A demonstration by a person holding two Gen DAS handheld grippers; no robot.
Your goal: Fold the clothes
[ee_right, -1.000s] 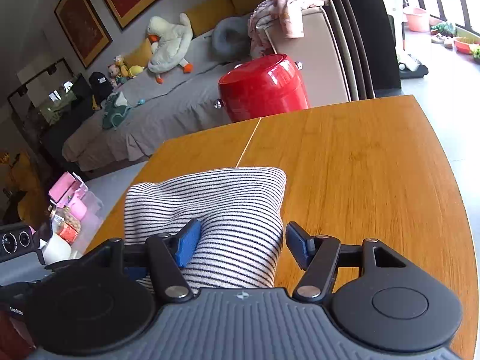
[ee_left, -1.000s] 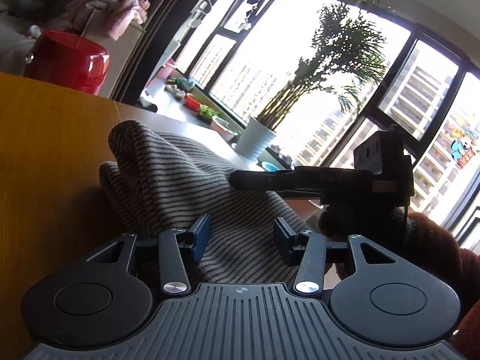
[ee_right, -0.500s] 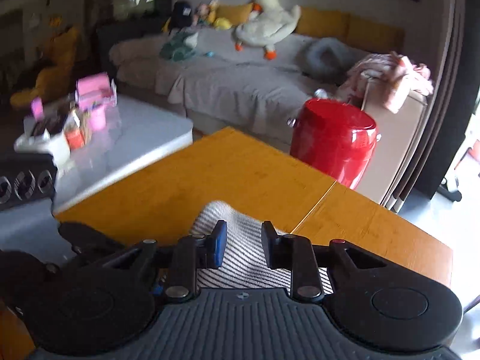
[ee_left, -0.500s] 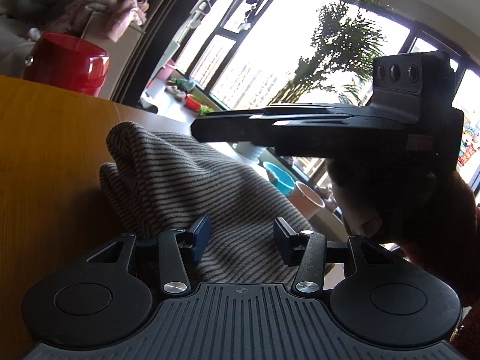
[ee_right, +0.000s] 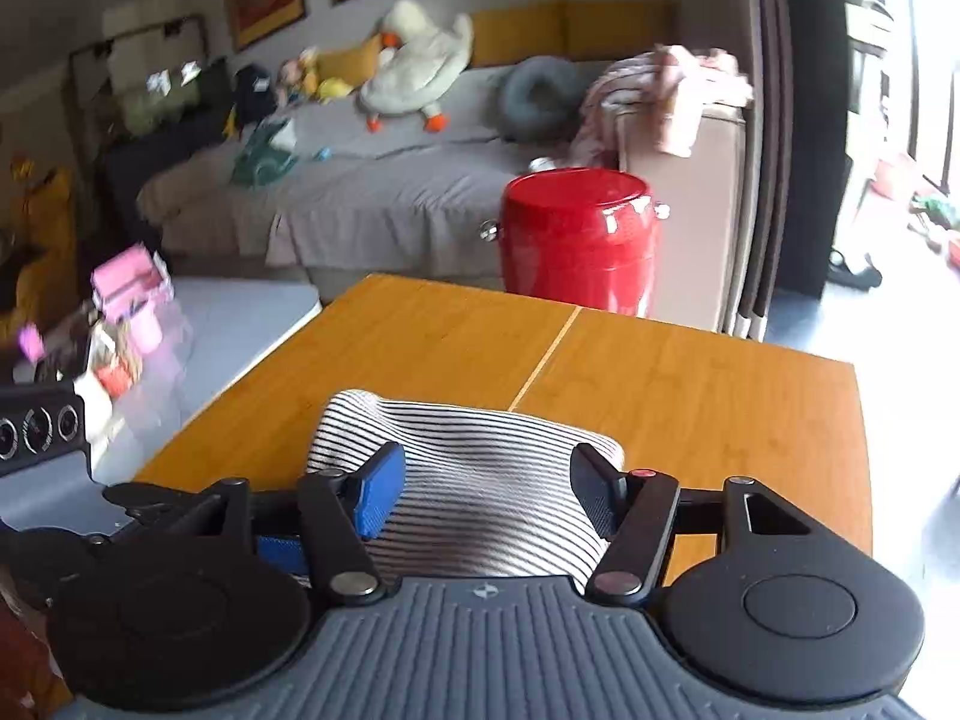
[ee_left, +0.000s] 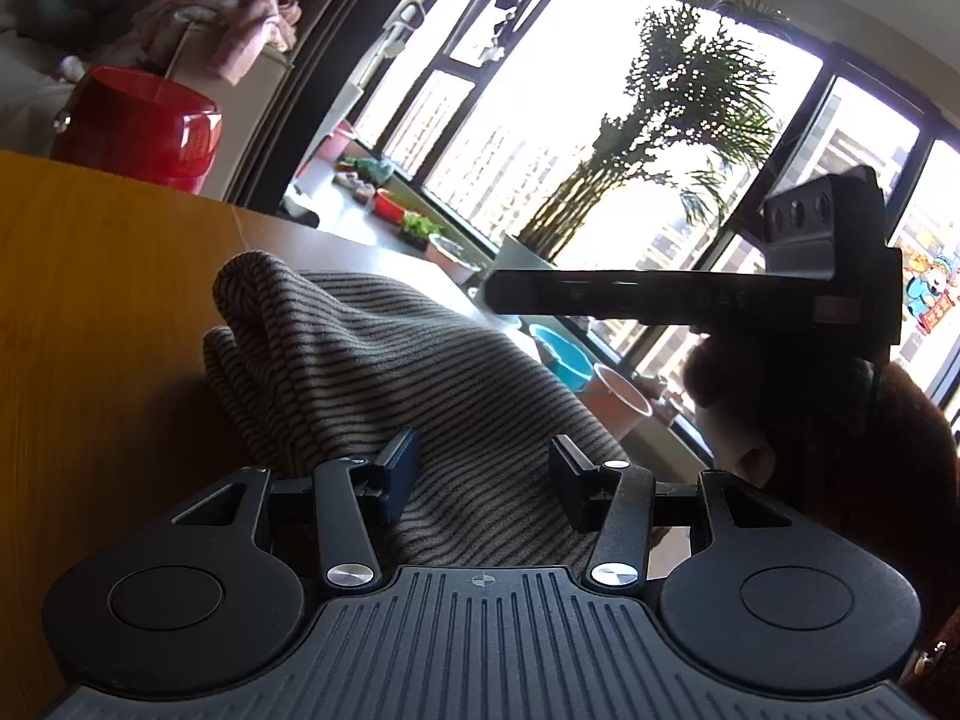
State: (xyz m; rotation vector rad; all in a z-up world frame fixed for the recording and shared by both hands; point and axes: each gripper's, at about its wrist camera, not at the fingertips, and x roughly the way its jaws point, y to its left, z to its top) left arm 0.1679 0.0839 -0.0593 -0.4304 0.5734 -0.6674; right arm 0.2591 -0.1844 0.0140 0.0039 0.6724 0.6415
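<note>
A black-and-white striped garment (ee_left: 384,384) lies folded in a thick bundle on the wooden table (ee_left: 90,276). My left gripper (ee_left: 483,471) is open, its fingers low over the near end of the bundle. My right gripper (ee_right: 486,492) is open above the same garment (ee_right: 480,480), one finger on each side of it. In the left wrist view the right gripper's body (ee_left: 720,294) hangs in the air above the bundle's right end, held by a hand. Nothing is clamped in either gripper.
A red drum-shaped stool (ee_right: 576,246) stands beyond the table's far edge. Behind it are a grey sofa (ee_right: 360,180) with plush toys and a beige cabinet (ee_right: 684,204) with pink clothes on top. Large windows with a potted palm (ee_left: 660,138) are on the right.
My right gripper has opened from nearly shut half a second ago and swung, now lower over the bundle. The left gripper has stayed in place and open.
</note>
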